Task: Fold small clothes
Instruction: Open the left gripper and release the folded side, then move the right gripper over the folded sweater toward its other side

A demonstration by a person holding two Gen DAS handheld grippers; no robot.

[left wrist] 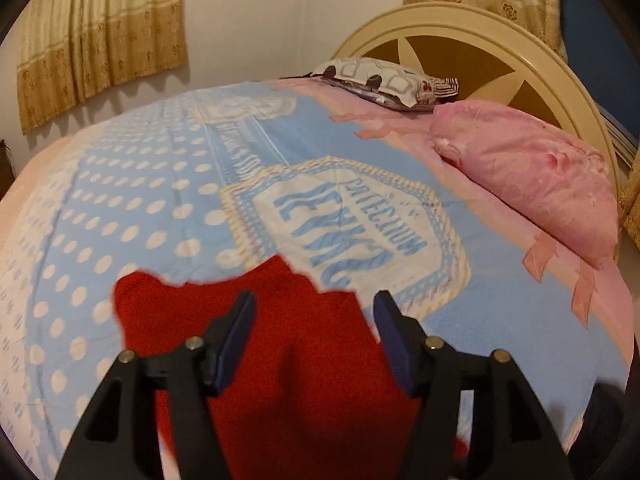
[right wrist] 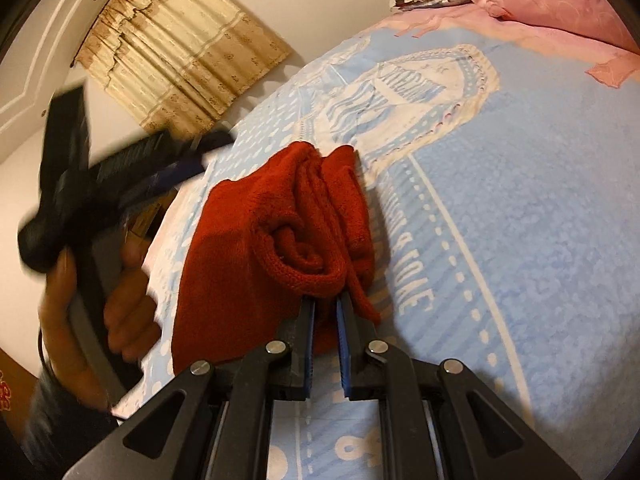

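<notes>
Red garment (right wrist: 280, 236) pinched by right tool (right wrist: 325, 300).

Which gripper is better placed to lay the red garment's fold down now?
Probably right: the right gripper is shut on the red garment; the left gripper is open, gripping nothing.

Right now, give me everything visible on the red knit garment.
The red garment looks like soft knit with a ribbed, rolled hem. It lies bunched in thick folds on the blue dotted bedspread, near the bed's edge. The right gripper is shut on the rolled hem. The left gripper is open above it, with red cloth showing between its fingers but neither pad pressing on it. What kind of garment it is can't be told.
</notes>
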